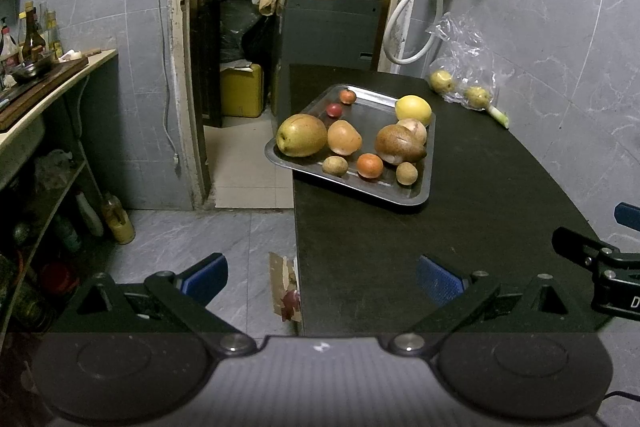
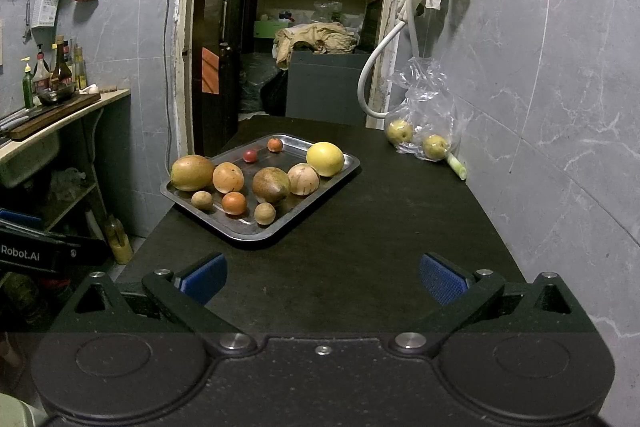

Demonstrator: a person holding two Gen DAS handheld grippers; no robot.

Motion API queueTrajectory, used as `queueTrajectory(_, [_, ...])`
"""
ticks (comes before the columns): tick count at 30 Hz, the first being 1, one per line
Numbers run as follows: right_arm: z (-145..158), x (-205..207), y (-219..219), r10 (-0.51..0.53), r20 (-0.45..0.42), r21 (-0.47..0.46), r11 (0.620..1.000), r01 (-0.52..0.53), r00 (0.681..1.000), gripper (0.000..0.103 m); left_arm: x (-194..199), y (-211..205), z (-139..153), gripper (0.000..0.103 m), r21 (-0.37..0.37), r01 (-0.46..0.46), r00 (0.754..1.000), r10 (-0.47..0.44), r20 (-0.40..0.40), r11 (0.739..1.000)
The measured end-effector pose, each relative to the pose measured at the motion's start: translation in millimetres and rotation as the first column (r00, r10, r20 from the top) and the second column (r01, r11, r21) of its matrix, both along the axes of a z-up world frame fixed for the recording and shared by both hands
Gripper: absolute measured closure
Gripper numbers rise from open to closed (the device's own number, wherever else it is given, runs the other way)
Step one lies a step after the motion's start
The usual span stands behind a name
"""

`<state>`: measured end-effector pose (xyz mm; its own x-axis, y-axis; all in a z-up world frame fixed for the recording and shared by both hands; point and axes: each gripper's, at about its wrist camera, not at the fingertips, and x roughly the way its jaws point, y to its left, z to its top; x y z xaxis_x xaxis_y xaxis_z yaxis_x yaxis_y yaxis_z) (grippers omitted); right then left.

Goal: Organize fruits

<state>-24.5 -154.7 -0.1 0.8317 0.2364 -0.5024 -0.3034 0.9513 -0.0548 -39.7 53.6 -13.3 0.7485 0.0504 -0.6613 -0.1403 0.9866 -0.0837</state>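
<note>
Ten fruits lie on a steel tray (image 2: 340, 169) at the dark table's (image 2: 360, 267) far left edge; two more sit in a plastic bag (image 2: 428, 107) at its far right corner. Both the left gripper (image 1: 322, 277) and right gripper (image 2: 323, 277) hang spread and empty over the near edge, suggesting the bagged pair remains to be moved.

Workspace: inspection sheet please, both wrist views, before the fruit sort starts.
Surface: dark table, bare in front of both grippers.
Job's things: metal tray at the table's left edge, one corner overhanging; it holds ten fruits, among them a large yellow citrus and a small orange one. Two more yellow-green fruits in a clear plastic bag by the wall.
Clutter: pale green stalk beside the bag.
Grippers: left gripper and right gripper both open, empty, short of the tray.
Cables: white hose looped on the wall; thin cord hanging by the doorway.
Surroundings: grey tiled walls, open doorway to a storeroom, counter with bottles on the left.
</note>
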Motion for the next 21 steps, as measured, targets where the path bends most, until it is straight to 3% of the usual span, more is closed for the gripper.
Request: queueTrajectory(21, [-0.8, 0.3, -0.2, -0.002, 0.002, 0.0, 1.0, 0.002, 1.0, 0.001, -0.6, -0.2, -0.8, 0.001, -0.002, -0.004, 1.0, 0.004, 0.0, 1.0])
